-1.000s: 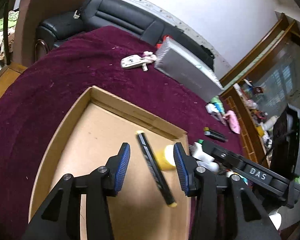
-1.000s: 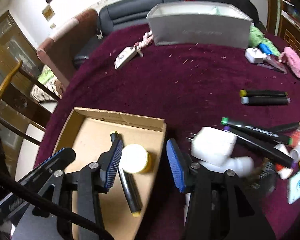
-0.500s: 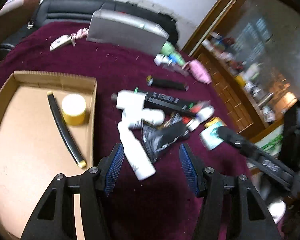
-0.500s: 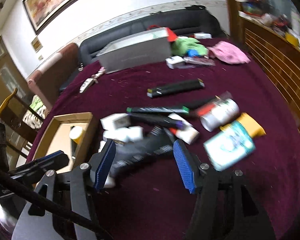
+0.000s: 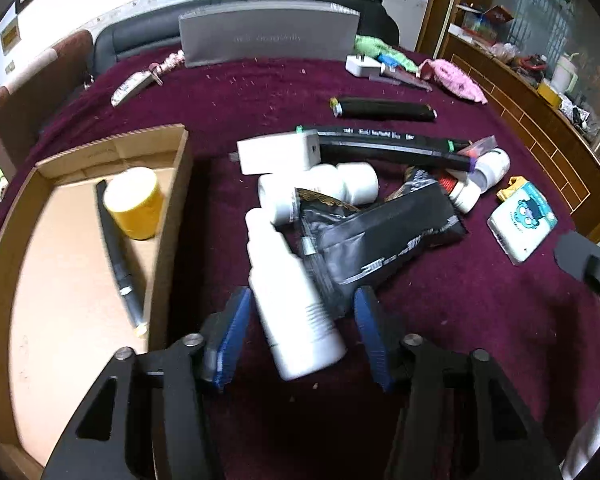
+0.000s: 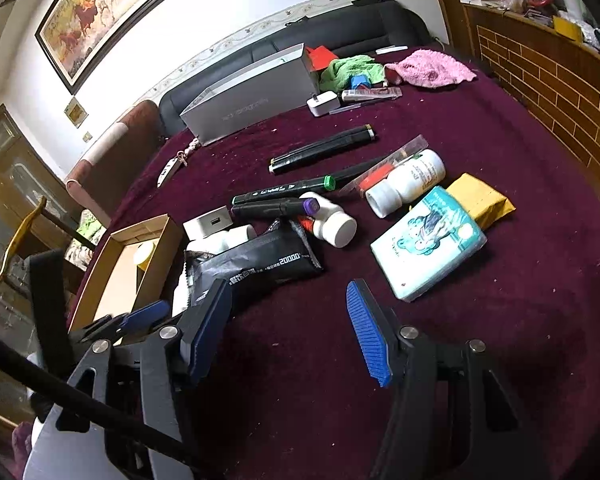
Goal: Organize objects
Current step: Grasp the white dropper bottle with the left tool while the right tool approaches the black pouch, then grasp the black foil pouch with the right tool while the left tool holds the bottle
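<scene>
Left tool (image 5: 300, 320) is spread wide around the base of a white bottle (image 5: 288, 284) lying low in the frame's center, pads not touching it. Right tool (image 6: 288, 328) is released too, over bare maroon desk (image 6: 500, 312). Cardboard box (image 5: 168, 216) at left holds a yellow jar (image 5: 134, 202) and a black pen (image 5: 116, 256).

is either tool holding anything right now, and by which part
Nothing is held. The left tool is open around the base end of the white bottle, pads not touching it. The right tool is open over bare cloth.
</scene>
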{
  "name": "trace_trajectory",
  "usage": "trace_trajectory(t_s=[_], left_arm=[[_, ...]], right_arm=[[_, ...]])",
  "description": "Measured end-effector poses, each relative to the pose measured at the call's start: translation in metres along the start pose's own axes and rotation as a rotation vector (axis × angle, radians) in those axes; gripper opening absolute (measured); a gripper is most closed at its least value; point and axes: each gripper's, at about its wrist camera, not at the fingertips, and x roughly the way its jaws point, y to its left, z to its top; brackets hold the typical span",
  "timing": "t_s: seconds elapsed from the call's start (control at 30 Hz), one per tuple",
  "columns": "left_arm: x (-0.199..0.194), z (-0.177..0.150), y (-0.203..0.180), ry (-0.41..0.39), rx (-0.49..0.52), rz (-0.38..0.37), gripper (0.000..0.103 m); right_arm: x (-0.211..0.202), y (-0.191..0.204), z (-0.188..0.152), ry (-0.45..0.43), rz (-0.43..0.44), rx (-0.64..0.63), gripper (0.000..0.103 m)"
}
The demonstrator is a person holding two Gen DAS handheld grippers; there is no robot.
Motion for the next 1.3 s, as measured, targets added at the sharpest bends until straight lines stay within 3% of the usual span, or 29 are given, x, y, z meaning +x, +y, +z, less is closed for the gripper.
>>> trace_trajectory(t_s=[0.03, 0.13, 0.2, 0.47, 0.67, 0.77, 0.9, 1.1, 1.17, 1.3], left_arm=[[0.002, 0.0, 0.001, 0.006, -0.009, -0.007, 0.046], [0.003, -0.003, 0.001, -0.004, -0.01, -0.016, 0.031], [-0.003, -0.007, 0.006, -0.004, -0.029, -0.079, 0.025], [-0.041, -0.036, 0.018, -0.021, -0.038, -0.187, 0.025], [-0.041, -0.046, 0.015, 0.001, -0.045, -0.222, 0.025], [-0.037, -0.049, 0.018, 0.017, -0.065, -0.227, 0.025], [-0.033, -0.05, 0.018, 0.031, -0.061, -0.229, 0.025], [-0.026, -0.045, 0.012, 0.036, -0.045, -0.213, 0.026], [-0.024, -0.043, 0.011, 0.034, -0.039, -0.207, 0.027], [-0.021, -0.039, 0.006, 0.022, -0.038, -0.189, 0.03]], right_arm=[[0.001, 0.0, -0.001, 0.003, 0.005, 0.003, 0.059], [0.003, 0.0, -0.002, 0.017, 0.015, 0.012, 0.059], [0.005, 0.002, -0.003, 0.027, 0.02, 0.012, 0.06], [0.024, 0.011, -0.004, 0.093, 0.04, 0.02, 0.06], [0.049, 0.042, 0.026, 0.131, 0.033, -0.152, 0.06], [0.081, 0.049, 0.04, 0.227, 0.06, -0.183, 0.06], [0.109, 0.04, 0.037, 0.344, 0.032, -0.166, 0.06], [0.085, 0.036, 0.013, 0.421, 0.119, -0.195, 0.06], [0.075, 0.037, 0.009, 0.417, 0.101, -0.237, 0.06], [0.053, 0.04, 0.01, 0.351, -0.022, -0.357, 0.06]])
